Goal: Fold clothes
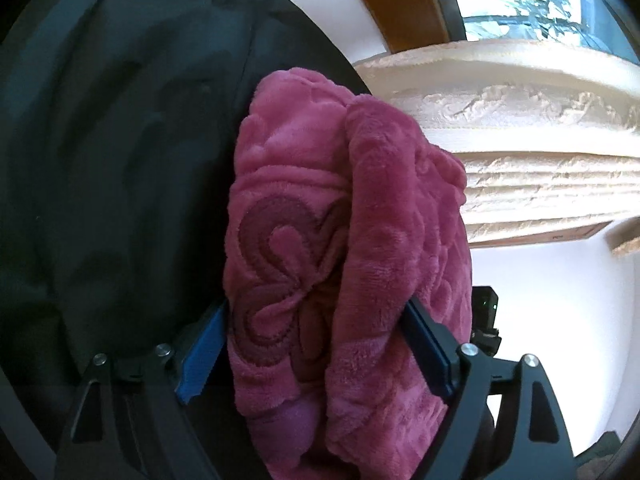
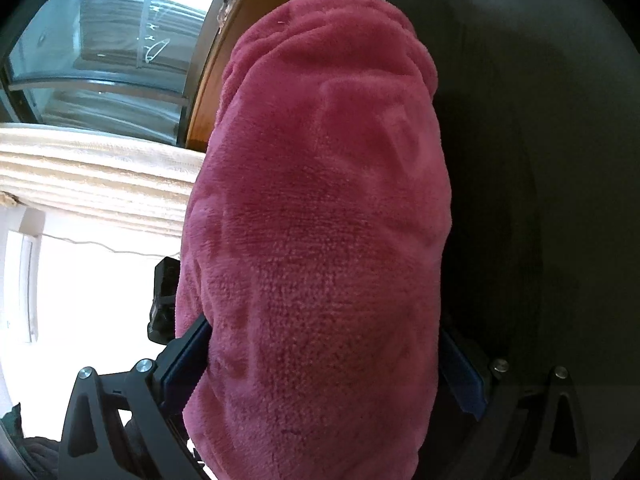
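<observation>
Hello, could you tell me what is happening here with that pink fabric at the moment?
A person is folding laundry with a handheld claw in each hand. The left claw and the right claw are each clamped on a thick bunch of the pink plush garment, which fills the space between the blue pads. It is lifted in front of a dark cloth, with a window behind.

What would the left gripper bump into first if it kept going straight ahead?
The left gripper is already clamped on the fluffy pink garment, which fills its path. Beyond that probably the dark fabric or cream moulding, but depth is unclear.
</observation>
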`<action>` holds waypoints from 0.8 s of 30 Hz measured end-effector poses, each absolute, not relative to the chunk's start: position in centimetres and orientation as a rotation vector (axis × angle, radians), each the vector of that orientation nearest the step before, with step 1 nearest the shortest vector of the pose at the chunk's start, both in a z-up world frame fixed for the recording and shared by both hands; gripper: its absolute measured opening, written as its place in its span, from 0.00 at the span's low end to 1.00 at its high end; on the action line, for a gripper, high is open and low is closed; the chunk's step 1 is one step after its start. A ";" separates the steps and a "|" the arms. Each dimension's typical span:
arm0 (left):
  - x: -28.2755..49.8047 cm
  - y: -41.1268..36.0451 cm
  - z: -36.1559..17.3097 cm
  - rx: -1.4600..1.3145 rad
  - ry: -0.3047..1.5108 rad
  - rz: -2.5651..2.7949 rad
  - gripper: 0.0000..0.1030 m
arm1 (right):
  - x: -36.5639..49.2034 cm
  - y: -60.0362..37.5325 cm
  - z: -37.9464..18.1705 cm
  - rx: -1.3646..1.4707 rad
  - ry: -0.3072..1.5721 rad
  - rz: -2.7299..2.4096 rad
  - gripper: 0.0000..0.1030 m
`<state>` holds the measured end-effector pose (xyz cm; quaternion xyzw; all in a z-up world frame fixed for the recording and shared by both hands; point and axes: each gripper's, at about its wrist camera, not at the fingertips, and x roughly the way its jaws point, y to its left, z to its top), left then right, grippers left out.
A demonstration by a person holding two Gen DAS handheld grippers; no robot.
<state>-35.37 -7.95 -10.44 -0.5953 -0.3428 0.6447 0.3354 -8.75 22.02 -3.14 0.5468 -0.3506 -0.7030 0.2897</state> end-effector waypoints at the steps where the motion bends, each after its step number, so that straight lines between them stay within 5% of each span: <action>1: -35.3 -8.0 -10.4 -1.554 -0.894 1.677 0.85 | -8.8 22.0 -3.2 1.461 -0.935 -1.874 0.99; 15: -34.4 -3.2 -10.2 -1.577 -0.767 1.516 0.89 | -9.4 20.6 -4.0 1.502 -0.969 -1.834 0.99; 20: -33.7 -3.4 -9.9 -1.552 -0.835 1.494 0.79 | -8.2 21.2 -2.8 1.446 -1.020 -1.864 0.78; 24: -32.6 -2.9 -8.6 -1.532 -0.837 1.508 0.73 | -7.1 23.0 -1.0 1.400 -1.005 -1.901 0.76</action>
